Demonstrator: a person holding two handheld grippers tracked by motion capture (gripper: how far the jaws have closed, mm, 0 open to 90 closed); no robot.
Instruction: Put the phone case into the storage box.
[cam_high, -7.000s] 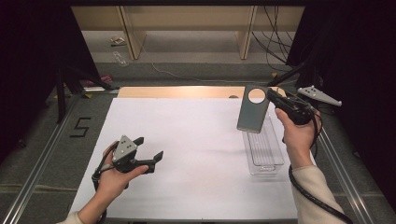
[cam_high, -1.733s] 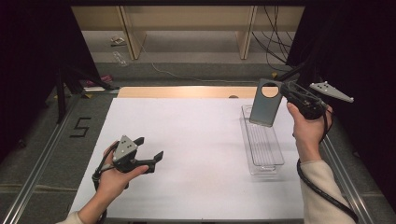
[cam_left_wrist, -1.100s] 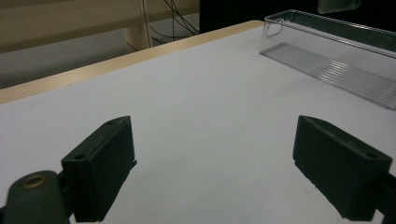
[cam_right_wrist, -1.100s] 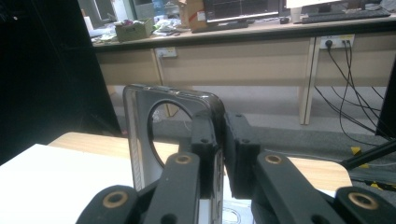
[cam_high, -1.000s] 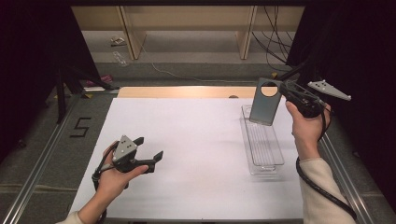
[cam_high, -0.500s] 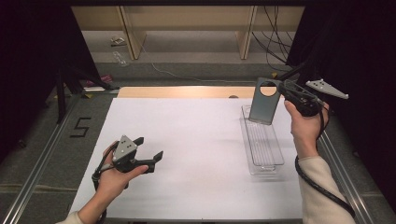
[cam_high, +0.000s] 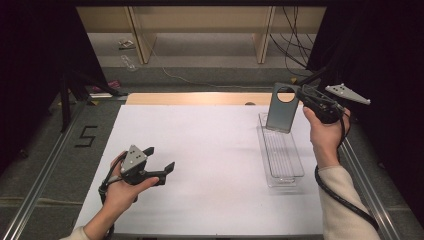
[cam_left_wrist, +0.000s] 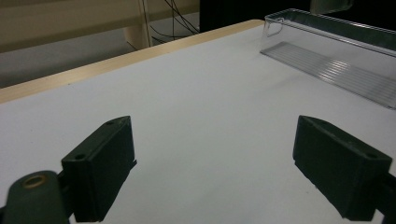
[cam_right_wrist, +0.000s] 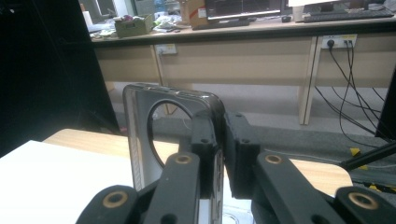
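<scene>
A flat grey lid (cam_high: 281, 114) with a round hole near its top hangs upright over the far end of a clear plastic tray (cam_high: 282, 152). My right gripper (cam_high: 300, 94) is shut on the lid's right edge. In the right gripper view the jaws (cam_right_wrist: 223, 140) pinch that edge, and the lid (cam_right_wrist: 136, 140) stands to their left. My left gripper (cam_high: 160, 158) rests open and empty on the white table at the near left. Through its wide jaws (cam_left_wrist: 219, 172) I see bare table, with the clear tray (cam_left_wrist: 336, 60) at the far right.
The white table top (cam_high: 210, 150) ends in a wooden strip (cam_high: 195, 98) at the far side. Metal rails run along both sides, and a "5" mark (cam_high: 85, 135) lies left of the table. Wooden shelving legs and cables stand beyond the table.
Since seven seconds ago my right hand has carried the lid up and a little to the right, above the tray's far end. Over the last second neither hand has moved.
</scene>
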